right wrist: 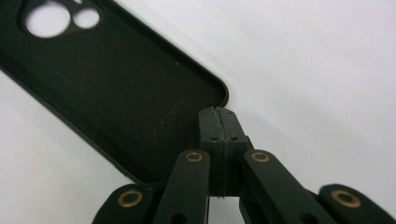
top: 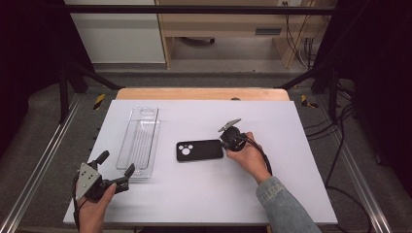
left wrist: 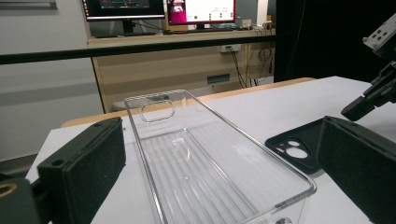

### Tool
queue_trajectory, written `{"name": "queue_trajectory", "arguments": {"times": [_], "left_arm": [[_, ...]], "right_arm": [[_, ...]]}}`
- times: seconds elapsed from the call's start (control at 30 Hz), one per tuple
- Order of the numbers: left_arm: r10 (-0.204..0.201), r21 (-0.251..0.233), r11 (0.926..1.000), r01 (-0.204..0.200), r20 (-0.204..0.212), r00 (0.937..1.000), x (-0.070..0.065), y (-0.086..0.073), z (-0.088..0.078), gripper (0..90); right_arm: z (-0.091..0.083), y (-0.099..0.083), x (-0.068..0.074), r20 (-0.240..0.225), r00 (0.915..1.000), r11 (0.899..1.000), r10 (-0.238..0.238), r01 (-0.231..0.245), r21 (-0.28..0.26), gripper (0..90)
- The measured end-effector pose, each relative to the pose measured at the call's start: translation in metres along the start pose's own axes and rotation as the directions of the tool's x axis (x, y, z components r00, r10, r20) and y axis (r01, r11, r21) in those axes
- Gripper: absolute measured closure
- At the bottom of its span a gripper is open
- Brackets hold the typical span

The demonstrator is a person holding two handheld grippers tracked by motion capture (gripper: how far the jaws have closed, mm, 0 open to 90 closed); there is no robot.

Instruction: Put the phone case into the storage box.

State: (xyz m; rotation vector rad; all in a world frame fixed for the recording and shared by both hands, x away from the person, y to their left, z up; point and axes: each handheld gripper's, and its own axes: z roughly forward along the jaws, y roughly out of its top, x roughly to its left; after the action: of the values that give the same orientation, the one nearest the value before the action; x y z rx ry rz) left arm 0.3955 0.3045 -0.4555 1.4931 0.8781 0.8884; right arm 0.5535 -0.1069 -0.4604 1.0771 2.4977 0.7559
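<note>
Right hand-held gripper clamped on case edge; left hand-held gripper spread wide at tray end, tabletop.

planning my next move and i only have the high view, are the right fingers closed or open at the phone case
observer: closed. In the right gripper view the right gripper has its pads pressed together at the short end of the phone case; I cannot tell if the rim is caught.
operator: which way up is the case
observer: open side up, the inner lining shows faint lettering.
operator: and the tray by my left hand
observer: the left gripper view looks into the clear tray: empty, with a ribbed floor.
</note>
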Motion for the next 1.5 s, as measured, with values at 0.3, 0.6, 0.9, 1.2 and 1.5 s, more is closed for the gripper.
{"name": "queue_trajectory", "arguments": {"times": [0.3,0.6,0.9,1.2,1.5], "left_arm": [[0.000,0.001,1.0000,0.000,-0.001,1.0000,0.000,0.000,0.000,1.0],[-0.001,-0.003,1.0000,0.001,-0.003,1.0000,0.001,0.000,0.000,1.0],[-0.006,-0.004,1.0000,0.006,-0.006,1.0000,0.001,0.000,-0.001,1.0],[-0.008,-0.004,1.0000,0.008,-0.008,0.9999,0.001,0.000,-0.002,1.0],[-0.007,-0.002,1.0000,0.007,-0.006,1.0000,0.001,0.000,-0.001,1.0]], "right_arm": [[-0.005,0.005,0.010,-0.011,0.9999,0.998,0.008,-0.009,-0.063,90.0],[-0.017,0.009,0.017,-0.047,0.9949,0.985,0.090,-0.096,-0.144,80.0],[-0.016,0.003,0.013,-0.033,0.9808,0.973,0.192,-0.195,-0.124,48.4],[-0.009,-0.006,0.013,-0.054,0.9664,0.961,0.251,-0.256,-0.104,28.4],[-0.002,-0.014,0.011,-0.062,0.9523,0.949,0.299,-0.303,-0.089,49.4]]}}
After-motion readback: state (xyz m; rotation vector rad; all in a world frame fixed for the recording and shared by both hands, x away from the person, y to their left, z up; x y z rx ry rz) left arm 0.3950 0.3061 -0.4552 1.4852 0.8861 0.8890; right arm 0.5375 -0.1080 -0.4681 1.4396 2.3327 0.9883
